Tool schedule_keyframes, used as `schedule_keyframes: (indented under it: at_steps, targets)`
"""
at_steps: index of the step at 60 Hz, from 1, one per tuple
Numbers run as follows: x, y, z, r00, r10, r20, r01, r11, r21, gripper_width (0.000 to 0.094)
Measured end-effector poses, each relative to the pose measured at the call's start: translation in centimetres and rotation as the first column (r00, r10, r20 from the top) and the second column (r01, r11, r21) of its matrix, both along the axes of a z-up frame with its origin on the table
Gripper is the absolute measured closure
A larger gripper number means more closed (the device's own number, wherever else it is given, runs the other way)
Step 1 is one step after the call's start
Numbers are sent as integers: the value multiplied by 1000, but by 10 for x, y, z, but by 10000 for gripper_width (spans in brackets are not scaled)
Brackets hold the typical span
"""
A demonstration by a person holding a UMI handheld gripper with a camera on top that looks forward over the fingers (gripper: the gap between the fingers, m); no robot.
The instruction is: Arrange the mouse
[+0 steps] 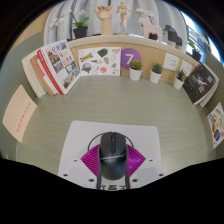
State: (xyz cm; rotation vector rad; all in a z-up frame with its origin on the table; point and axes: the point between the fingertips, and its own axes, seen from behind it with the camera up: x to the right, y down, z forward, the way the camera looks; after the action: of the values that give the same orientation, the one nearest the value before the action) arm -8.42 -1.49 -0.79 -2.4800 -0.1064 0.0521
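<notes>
A black wired mouse [111,147] sits between my gripper's fingers, its nose pointing away from me and its thin cable looping around its front. My gripper [111,152] is shut on the mouse, with the magenta pads [92,160] pressing on both of its sides. Under the mouse lies a white rectangular mat [80,140] on the grey-green table [110,100]. I cannot tell whether the mouse rests on the mat or is held just above it.
Beyond the mat is open tabletop. At the back stands a row of books and magazines [60,68], a purple card [128,58] and small potted plants [136,69]. A pale notebook [18,112] lies at the left, more booklets [200,85] at the right.
</notes>
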Motion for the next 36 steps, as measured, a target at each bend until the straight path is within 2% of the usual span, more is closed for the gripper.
schedule_keyframes:
  at_steps: [4,9,21,23,25,26,29,36]
  targets:
    - [1,0,-4,1000,6,8,-6,1000,5,610]
    - [0,0,-5,1000,-21,-13,21,1000,7,577]
    - [0,1,-7,999,-40,4,40,999,12,462]
    - [2,1,-7,999,-48,11,48,999,6,404]
    - [7,-1,-7,998,-61,28,61,998,-1,296]
    - [10,-2,-6,997,-69,38,69,998,-5,209]
    - [13,-6,-3,996,-74,53,75,997,-23,112]
    - [9,-12,18,996,-76,36,76,997,-1,92]
